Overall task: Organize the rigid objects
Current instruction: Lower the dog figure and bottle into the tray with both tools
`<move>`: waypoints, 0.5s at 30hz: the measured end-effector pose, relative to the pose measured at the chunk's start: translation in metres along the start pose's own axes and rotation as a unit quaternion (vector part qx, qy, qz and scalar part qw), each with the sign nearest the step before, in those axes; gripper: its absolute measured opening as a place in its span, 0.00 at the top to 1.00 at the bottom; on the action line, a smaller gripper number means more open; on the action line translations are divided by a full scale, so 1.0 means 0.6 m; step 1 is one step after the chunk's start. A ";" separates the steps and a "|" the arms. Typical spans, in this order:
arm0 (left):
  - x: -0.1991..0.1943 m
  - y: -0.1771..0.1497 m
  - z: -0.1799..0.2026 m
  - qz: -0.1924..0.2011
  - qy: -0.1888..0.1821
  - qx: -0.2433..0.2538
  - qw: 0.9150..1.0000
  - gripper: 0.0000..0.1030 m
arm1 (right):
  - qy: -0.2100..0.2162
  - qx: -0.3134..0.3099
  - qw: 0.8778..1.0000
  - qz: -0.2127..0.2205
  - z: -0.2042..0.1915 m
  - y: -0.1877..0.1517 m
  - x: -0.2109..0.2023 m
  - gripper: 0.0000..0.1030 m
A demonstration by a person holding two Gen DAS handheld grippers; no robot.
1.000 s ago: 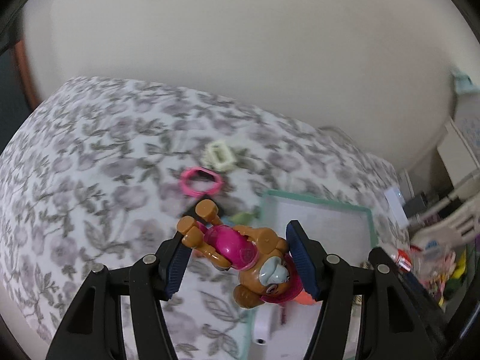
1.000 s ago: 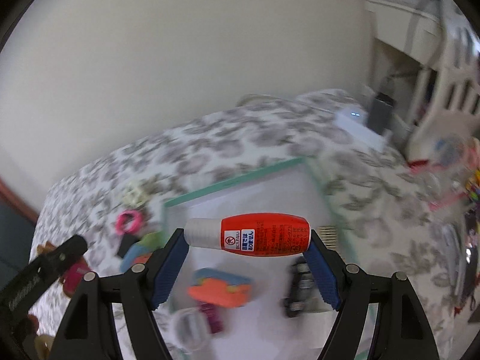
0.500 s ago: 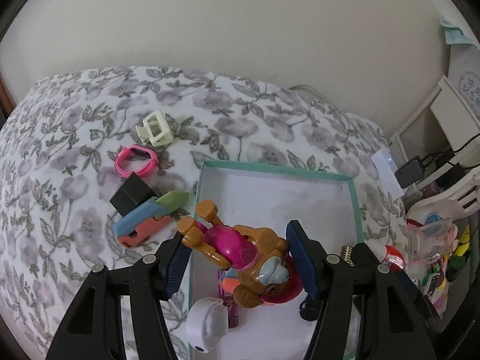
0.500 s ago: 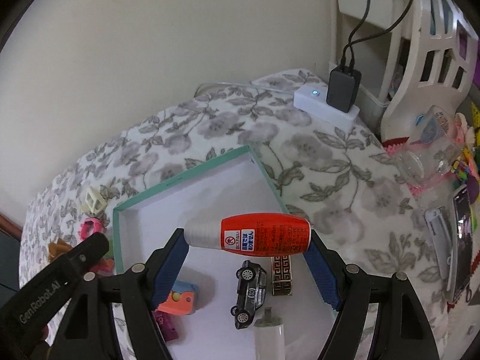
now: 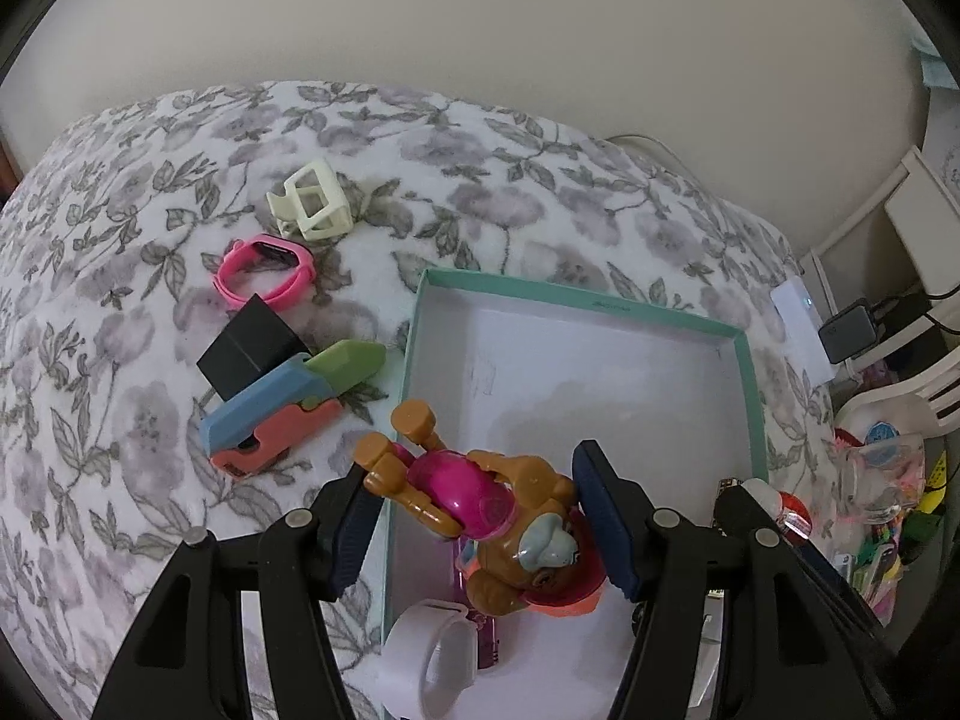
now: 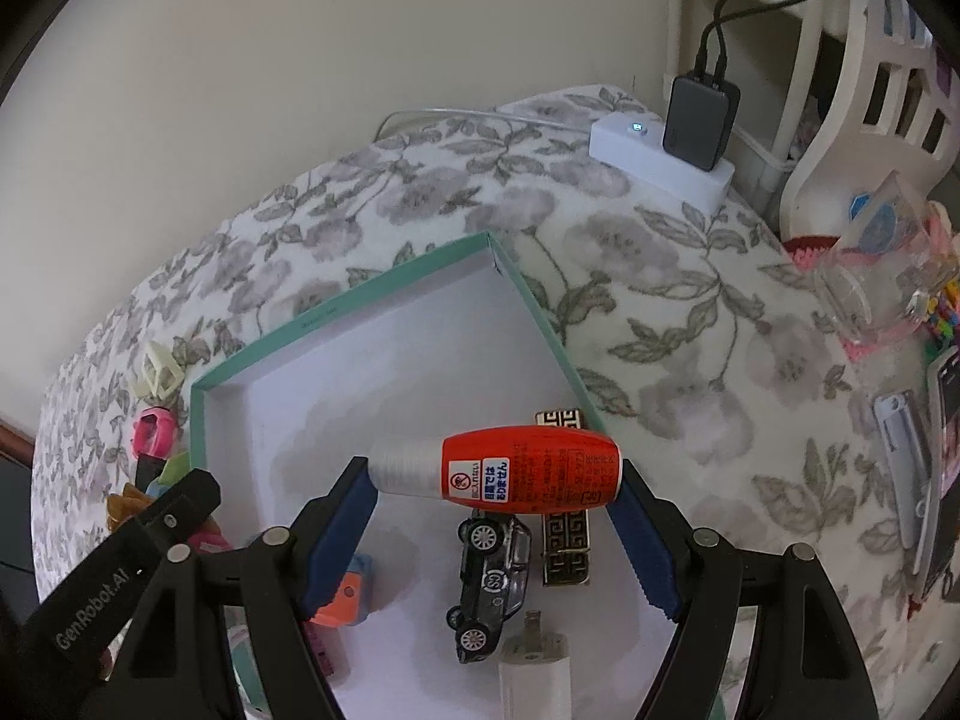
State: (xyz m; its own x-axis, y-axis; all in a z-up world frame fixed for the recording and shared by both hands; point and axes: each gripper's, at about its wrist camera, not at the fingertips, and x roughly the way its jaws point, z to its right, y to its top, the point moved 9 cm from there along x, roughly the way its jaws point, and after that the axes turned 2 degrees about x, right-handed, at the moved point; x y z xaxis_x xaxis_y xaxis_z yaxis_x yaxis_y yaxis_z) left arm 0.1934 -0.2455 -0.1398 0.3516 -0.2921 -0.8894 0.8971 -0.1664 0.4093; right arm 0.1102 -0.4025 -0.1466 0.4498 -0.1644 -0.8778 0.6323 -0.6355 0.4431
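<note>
A plain cream wall (image 5: 480, 30) rises behind everything. Below it spreads the surface, covered by a white blanket (image 5: 120, 312) printed with grey flowers and leaves. At the far right of the room stand white furniture (image 6: 840, 78) and a heap of small colourful clutter (image 5: 888, 516).

On the blanket lies a shallow tray (image 5: 576, 300) with a teal rim and a white floor. Beyond its far corner a white power strip (image 6: 636, 147) rests on the blanket with a black charger (image 6: 699, 120) plugged into it.

Inside the tray lie a black toy car (image 6: 492, 576), a black-and-gold patterned box (image 6: 567, 546) just beside it, a white plug (image 6: 534, 672) and a white ring-shaped piece (image 5: 429, 654).

Left of the tray, on the blanket, sit a blue, green and coral toy (image 5: 288, 408), a black block (image 5: 249, 348) touching it, a pink wristband (image 5: 264, 267) and a cream hair clip (image 5: 312, 201).

The left claw (image 5: 480, 525) is clenched on a brown toy dog (image 5: 480, 510) in a pink vest, held above the tray's near left edge. The right claw (image 6: 498, 525) grips a red bottle (image 6: 510, 471) with a white cap, lying crosswise between its pads, above the tray's floor.
</note>
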 end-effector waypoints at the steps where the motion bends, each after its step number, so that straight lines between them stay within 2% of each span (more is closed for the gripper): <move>1: 0.002 -0.001 0.000 -0.002 -0.002 -0.001 1.000 0.37 | -0.001 0.001 1.000 0.000 0.000 0.000 -0.001 0.22; 7: -0.002 0.002 0.007 -0.003 -0.013 0.000 1.000 0.37 | 0.002 0.001 1.000 -0.001 -0.004 0.002 -0.005 0.22; 10: -0.009 0.007 0.006 0.000 -0.015 0.001 1.000 0.30 | 0.001 -0.004 1.000 0.000 -0.007 0.005 -0.008 0.21; 15: -0.025 0.017 -0.004 0.007 -0.014 -0.007 1.000 0.29 | -0.001 -0.015 1.000 0.012 -0.015 0.014 -0.026 0.21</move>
State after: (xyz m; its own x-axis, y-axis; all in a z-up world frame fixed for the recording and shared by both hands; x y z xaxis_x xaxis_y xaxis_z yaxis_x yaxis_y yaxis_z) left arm 0.1982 -0.2403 -0.1228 0.3569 -0.3203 -0.8775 0.8960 -0.1483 0.4186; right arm 0.1141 -0.3983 -0.1277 0.4634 -0.1818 -0.8673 0.6400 -0.6082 0.4695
